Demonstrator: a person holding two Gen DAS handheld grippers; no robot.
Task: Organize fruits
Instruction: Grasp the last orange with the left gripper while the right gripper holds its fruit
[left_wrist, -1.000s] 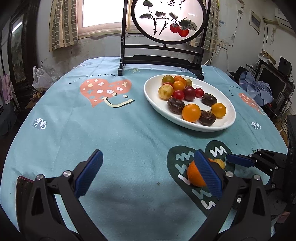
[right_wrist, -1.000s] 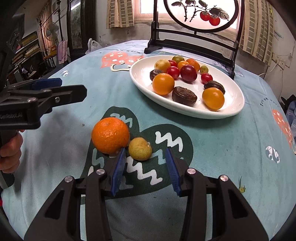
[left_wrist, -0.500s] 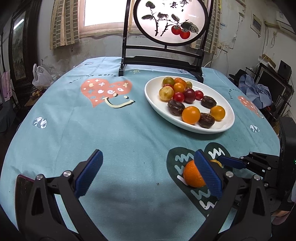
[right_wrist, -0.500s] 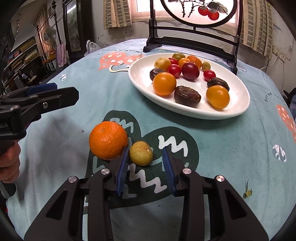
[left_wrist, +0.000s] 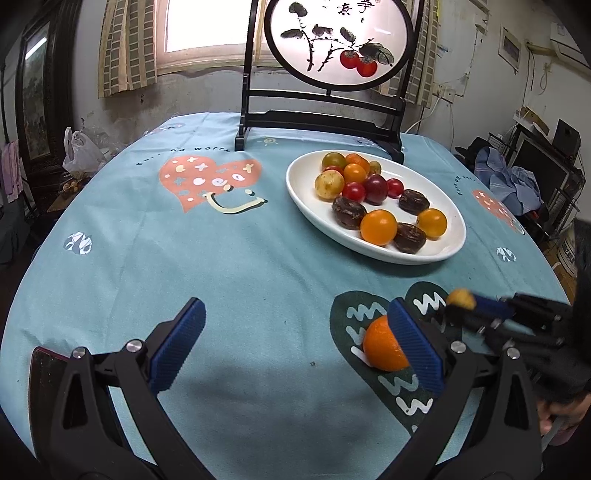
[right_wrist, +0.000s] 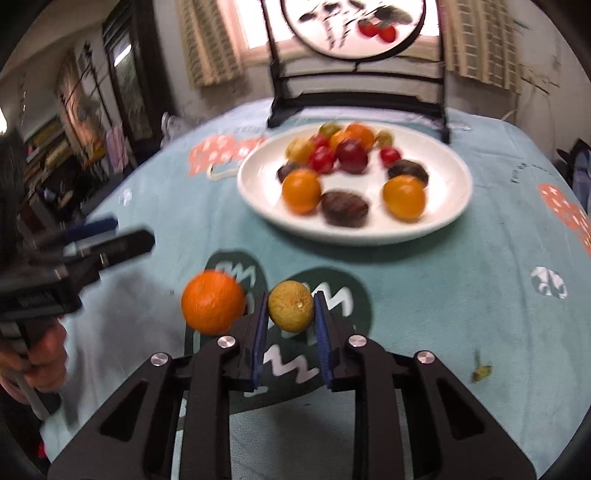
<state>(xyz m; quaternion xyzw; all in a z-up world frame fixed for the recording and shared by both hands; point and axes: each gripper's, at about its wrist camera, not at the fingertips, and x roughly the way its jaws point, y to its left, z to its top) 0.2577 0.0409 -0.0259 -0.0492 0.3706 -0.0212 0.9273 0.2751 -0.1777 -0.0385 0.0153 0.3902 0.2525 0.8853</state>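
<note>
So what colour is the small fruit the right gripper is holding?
Yellowish-green small fruit, clearest in right wrist view.

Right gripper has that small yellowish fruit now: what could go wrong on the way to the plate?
The right gripper pinches the small yellow-green fruit only at its fingertips, so the round fruit may slip out. The orange sits right beside the left finger and could get knocked rolling. The plate is crowded; the free gap is small.

Tablecloth (left_wrist: 221, 258) — "worr" (partial); screen (left_wrist: 338, 40) — "字"

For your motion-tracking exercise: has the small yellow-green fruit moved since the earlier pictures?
Yes. The yellow-green fruit, gripped by the right gripper, has risen off the dark heart print, away from the orange.
</note>
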